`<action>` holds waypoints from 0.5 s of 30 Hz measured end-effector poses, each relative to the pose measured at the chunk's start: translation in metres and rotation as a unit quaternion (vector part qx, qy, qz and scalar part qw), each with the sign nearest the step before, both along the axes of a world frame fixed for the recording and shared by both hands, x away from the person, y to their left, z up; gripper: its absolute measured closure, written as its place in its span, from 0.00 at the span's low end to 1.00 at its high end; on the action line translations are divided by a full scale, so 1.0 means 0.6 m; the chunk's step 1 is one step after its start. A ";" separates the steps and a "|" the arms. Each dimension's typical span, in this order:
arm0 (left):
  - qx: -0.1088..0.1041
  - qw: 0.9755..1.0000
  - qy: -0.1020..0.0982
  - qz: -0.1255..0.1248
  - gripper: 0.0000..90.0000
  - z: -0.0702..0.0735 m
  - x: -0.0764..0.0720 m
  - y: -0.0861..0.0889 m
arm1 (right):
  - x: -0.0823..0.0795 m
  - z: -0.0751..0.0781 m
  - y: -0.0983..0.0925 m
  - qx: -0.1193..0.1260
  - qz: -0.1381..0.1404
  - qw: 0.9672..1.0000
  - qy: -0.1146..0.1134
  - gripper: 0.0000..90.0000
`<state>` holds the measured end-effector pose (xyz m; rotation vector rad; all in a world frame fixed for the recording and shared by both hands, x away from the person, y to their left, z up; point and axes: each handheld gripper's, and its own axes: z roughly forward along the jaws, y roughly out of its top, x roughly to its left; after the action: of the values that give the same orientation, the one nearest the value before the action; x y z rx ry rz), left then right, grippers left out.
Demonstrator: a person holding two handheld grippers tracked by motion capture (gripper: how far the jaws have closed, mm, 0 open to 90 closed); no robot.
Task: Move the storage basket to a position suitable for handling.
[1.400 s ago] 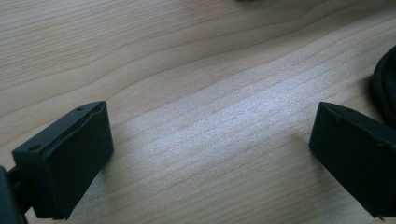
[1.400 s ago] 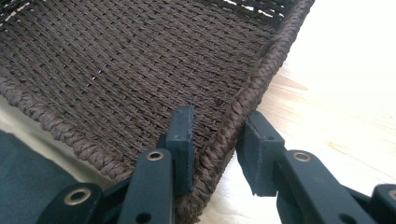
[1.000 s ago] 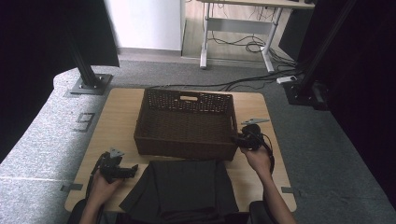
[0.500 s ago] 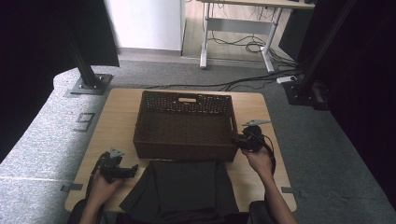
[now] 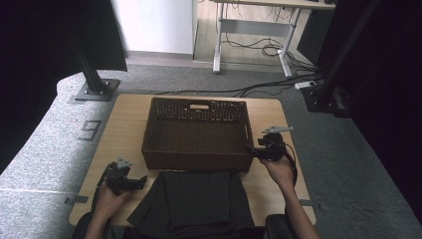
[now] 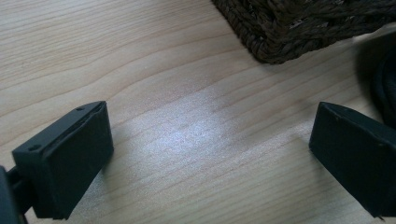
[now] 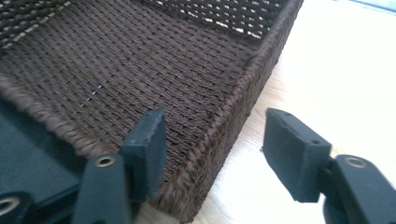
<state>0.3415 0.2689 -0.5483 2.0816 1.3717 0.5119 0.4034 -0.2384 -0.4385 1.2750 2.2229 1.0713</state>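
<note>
Jaws of the right gripper (image 7: 212,154), just opening, straddle the wicker basket (image 7: 140,70) wall without pressing; left gripper (image 6: 210,158) gapes empty.

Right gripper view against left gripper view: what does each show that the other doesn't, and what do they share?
Right gripper view: the basket's woven floor and inner walls, with the right hand-held gripper, jaws just opened, straddling its corner rim without pressing it. Left gripper view: the left hand-held gripper open over bare table, nothing between its jaws. Shared: the basket, wooden table and an edge of the dark cloth.
</note>
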 end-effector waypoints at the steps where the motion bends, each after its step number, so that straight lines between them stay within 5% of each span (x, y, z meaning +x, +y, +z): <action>1: 0.000 1.000 0.000 0.000 0.00 0.000 0.000 0.000 | -0.004 0.005 -0.002 -0.001 0.002 1.000 -0.010 0.35; 5: 0.001 1.000 0.000 -0.001 0.00 0.000 0.000 0.000 | -0.023 0.012 -0.010 0.000 0.011 1.000 -0.028 0.19; 15: 0.001 1.000 0.004 -0.018 0.00 0.001 -0.005 0.004 | -0.060 -0.015 -0.022 -0.010 -0.009 0.999 -0.041 0.01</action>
<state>0.3386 0.2713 -0.5475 2.1092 1.3363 0.4899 0.3674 -0.2518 -0.4474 1.2194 2.1524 1.0721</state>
